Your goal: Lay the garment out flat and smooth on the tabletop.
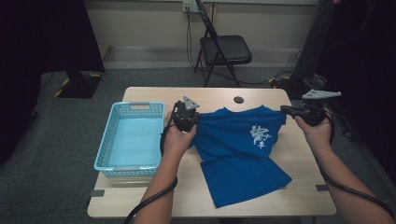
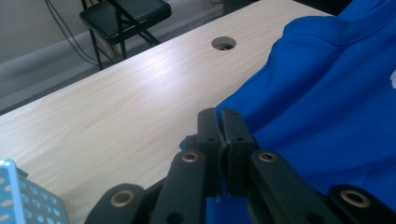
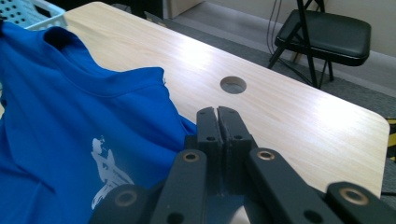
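A blue T-shirt point(image 1: 238, 149) with a white print is stretched between the two grippers over the wooden table point(image 1: 154, 95). Its top edge is lifted off the table while the bottom hem lies near the front edge. My left gripper point(image 1: 195, 116) is shut on the shirt's left shoulder, and blue cloth point(image 2: 327, 93) is pinched between its jaws at the left gripper point(image 2: 219, 114). My right gripper point(image 1: 284, 110) is shut on the shirt's right shoulder. In the right gripper view the shirt point(image 3: 70, 121) hangs off the closed right gripper point(image 3: 217, 112).
A light blue plastic basket point(image 1: 130, 135) stands on the table's left side, and its corner point(image 2: 14, 196) appears beside the left gripper. A round cable hole point(image 1: 238, 99) is near the far edge. A black folding chair point(image 1: 224, 49) stands beyond the table.
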Motion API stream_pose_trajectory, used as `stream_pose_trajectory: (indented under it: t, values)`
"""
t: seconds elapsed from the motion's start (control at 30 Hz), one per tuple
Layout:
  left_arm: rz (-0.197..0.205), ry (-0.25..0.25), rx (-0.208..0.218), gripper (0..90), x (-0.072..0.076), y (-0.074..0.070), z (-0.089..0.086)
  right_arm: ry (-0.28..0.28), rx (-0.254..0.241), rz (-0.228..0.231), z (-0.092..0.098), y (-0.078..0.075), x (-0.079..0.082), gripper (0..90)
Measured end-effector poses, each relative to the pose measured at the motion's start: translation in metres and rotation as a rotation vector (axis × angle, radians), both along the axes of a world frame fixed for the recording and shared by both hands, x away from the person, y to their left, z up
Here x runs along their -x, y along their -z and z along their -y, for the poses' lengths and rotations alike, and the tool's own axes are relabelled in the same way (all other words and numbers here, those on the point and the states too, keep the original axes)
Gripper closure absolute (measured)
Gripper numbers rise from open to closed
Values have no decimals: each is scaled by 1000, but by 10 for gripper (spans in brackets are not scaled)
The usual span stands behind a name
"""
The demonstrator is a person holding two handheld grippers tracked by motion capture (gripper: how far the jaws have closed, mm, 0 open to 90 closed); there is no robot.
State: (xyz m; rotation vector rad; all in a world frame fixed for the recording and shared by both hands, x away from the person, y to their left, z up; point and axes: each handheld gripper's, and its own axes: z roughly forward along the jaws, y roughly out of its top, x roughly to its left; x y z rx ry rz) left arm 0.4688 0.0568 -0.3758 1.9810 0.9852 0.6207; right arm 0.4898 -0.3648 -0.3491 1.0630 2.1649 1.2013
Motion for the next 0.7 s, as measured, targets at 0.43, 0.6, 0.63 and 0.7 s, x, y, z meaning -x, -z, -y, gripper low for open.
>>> stream_pose_trajectory:
  t: [0.43, 0.6, 0.63, 0.7]
  values:
    - [-111, -71, -43, 874, -24, 49, 1, 49, 53, -93, -19, 46, -29, 880]
    - [-140, -89, -43, 873, -32, 65, 5, 69, 73, -120, -23, 62, -36, 881]
    - [-143, -95, -41, 873, -33, 67, 5, 75, 65, -122, -23, 63, -38, 881]
    - [-141, -107, -38, 873, -37, 68, 7, 89, 47, -129, -23, 64, -42, 879]
